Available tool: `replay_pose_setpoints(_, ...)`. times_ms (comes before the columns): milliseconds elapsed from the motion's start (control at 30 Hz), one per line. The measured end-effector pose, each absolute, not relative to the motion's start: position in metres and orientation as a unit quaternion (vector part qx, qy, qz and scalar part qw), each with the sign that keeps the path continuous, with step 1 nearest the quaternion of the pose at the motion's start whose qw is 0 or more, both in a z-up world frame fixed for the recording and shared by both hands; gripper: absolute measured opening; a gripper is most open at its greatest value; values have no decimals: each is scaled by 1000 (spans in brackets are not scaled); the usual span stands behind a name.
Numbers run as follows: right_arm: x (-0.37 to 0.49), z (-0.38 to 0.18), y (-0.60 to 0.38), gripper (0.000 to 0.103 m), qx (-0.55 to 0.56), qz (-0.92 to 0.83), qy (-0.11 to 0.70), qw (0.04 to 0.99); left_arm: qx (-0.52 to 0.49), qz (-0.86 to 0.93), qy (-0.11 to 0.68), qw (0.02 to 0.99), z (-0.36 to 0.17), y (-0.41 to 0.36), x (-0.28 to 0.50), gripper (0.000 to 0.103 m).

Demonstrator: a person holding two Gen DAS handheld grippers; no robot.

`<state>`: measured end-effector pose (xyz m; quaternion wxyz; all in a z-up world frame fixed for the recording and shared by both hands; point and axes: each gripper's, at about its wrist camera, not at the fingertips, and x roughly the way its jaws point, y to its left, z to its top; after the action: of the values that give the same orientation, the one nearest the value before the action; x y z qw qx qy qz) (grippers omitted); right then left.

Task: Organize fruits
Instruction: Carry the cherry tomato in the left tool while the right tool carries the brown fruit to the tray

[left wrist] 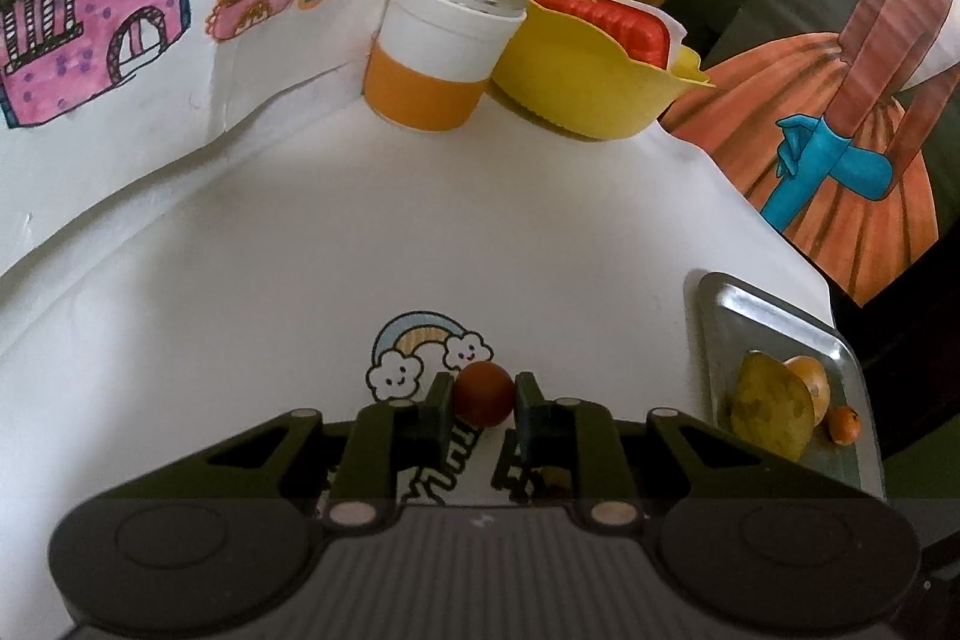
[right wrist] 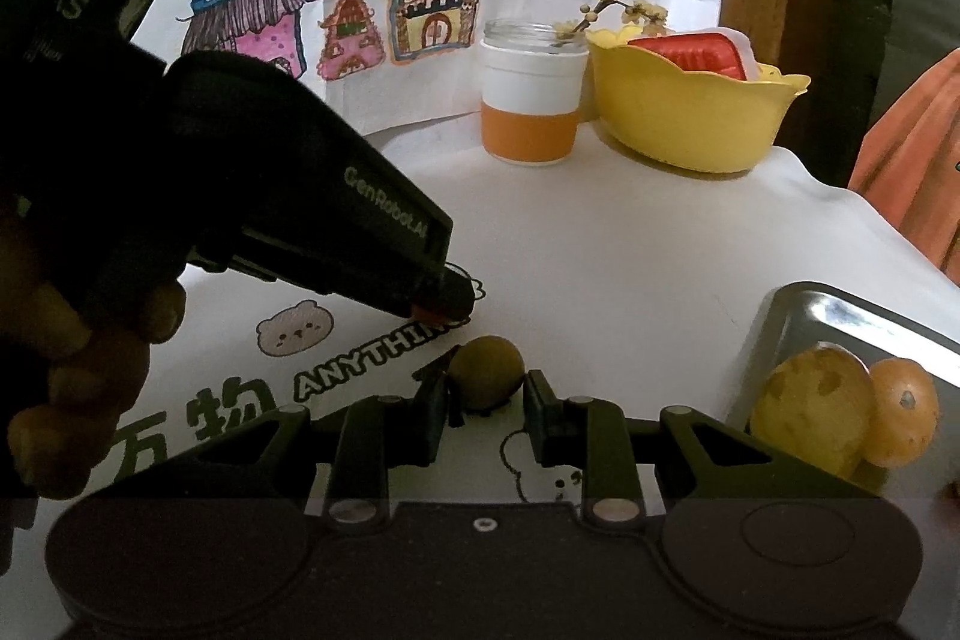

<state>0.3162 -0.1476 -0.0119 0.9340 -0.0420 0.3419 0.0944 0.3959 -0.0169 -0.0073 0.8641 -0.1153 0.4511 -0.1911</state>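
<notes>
In the left wrist view my left gripper point(left wrist: 483, 394) has both fingers against a small dark red round fruit point(left wrist: 483, 392) and is shut on it, low over the white table. In the right wrist view my right gripper point(right wrist: 486, 391) has its jaws around a small olive-green round fruit point(right wrist: 486, 371) with narrow gaps on both sides, so it is open. A metal tray point(left wrist: 774, 316) at the right holds a yellow-green fruit point(left wrist: 771, 412), an orange fruit point(left wrist: 813, 379) and a tiny orange one point(left wrist: 845, 424). The tray point(right wrist: 840, 316) also shows in the right wrist view.
An orange and white jar point(left wrist: 438, 52) with a flower twig and a yellow bowl point(left wrist: 588, 88) holding a red item stand at the table's back. Drawings hang on the wall behind. The left gripper's body point(right wrist: 270, 172) fills the left of the right wrist view.
</notes>
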Motion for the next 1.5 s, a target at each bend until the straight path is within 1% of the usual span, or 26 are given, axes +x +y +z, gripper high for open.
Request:
replay_pose_setpoints(500, 306, -6, -148, 29, -45, 91, 332, 938, -115, -190, 446, 867, 2, -20, 384, 23)
replay_pose_setpoints(667, 312, -8, -146, 32, -52, 93, 343, 933, -115, -191, 449, 865, 1, -20, 381, 23)
replay_pose_setpoints(1033, 313, -12, -145, 31, -54, 96, 344, 933, -119, -185, 452, 864, -2, -16, 380, 23)
replay_pose_setpoints(1500, 288, 18, -157, 31, -41, 89, 309, 946, -107, -186, 437, 873, 21, -28, 363, 23)
